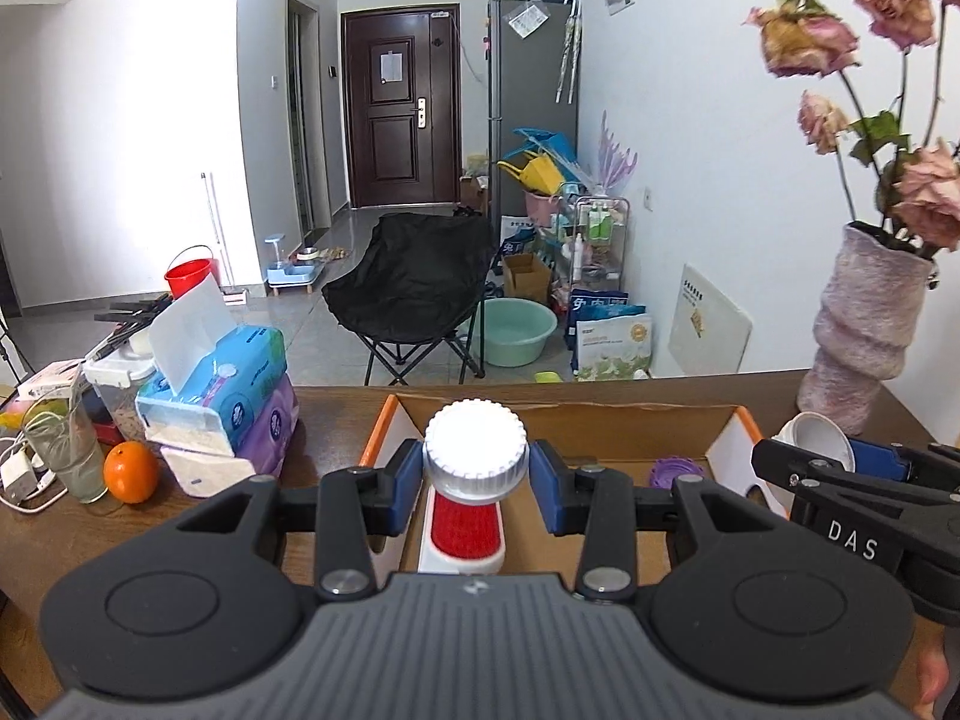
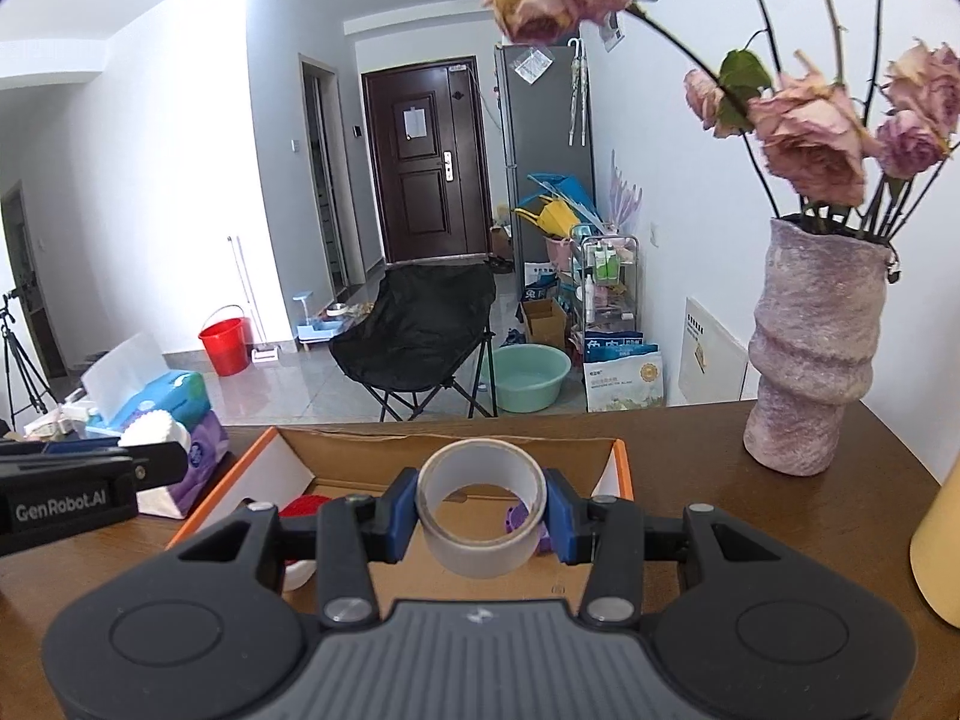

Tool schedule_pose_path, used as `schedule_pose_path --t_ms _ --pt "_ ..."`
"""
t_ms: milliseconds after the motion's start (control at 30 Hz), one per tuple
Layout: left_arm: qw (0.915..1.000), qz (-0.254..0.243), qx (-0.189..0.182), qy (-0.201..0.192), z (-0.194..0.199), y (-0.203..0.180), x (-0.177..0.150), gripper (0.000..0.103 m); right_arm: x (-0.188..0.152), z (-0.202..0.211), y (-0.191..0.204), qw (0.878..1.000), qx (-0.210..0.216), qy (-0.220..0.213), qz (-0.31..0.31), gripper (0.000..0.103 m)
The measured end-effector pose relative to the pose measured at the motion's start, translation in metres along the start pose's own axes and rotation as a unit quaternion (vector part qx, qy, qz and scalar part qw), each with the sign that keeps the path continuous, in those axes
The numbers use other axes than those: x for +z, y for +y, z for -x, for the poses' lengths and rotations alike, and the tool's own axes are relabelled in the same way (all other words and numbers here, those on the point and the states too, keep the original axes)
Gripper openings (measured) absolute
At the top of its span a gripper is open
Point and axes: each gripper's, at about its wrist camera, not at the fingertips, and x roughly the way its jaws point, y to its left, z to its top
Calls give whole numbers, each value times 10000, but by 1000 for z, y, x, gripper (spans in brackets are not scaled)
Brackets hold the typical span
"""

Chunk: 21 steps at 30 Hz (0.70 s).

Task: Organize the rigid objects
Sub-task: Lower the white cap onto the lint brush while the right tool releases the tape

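Note:
My left gripper (image 1: 475, 468) is shut on a white ribbed-cap jar (image 1: 475, 438), held above the open cardboard box (image 1: 600, 426) on the brown table. Inside the box, under the jar, lies a red-and-white brush (image 1: 465, 531), with a purple lid (image 1: 677, 472) to its right. In the right wrist view, my right gripper (image 2: 482, 510) is shut on a roll of pale tape (image 2: 480, 546) that stands upright over the same box (image 2: 624, 474). The left gripper (image 2: 150, 444) shows at that view's left edge with the jar's cap (image 2: 153, 429). The right gripper (image 1: 822, 456) and tape roll (image 1: 813, 429) show at the left view's right edge.
A pink vase (image 1: 864, 324) of dried roses stands right of the box. Tissue packs (image 1: 222, 384), an orange (image 1: 131, 471), a glass (image 1: 66, 450) and cables crowd the table's left. A yellow object (image 2: 939, 546) sits at the far right. The table's far edge lies behind the box.

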Motion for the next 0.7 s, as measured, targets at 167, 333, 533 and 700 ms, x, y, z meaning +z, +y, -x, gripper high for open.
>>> schedule_pose_path --t_ms 167,333,533,700 --pt "9999 -6 21 127 -26 -2 5 40 3 -26 -2 10000 27 65 -50 43" --pt "9995 -10 58 311 -51 -2 7 40 3 -51 -6 9998 10 176 -45 43" --pt "9979 45 160 621 -81 0 8 40 -4 -74 -8 9993 -73 373 -43 43" --pt "9958 35 265 875 -101 0 4 40 -12 -86 -8 9984 -131 553 -23 43"
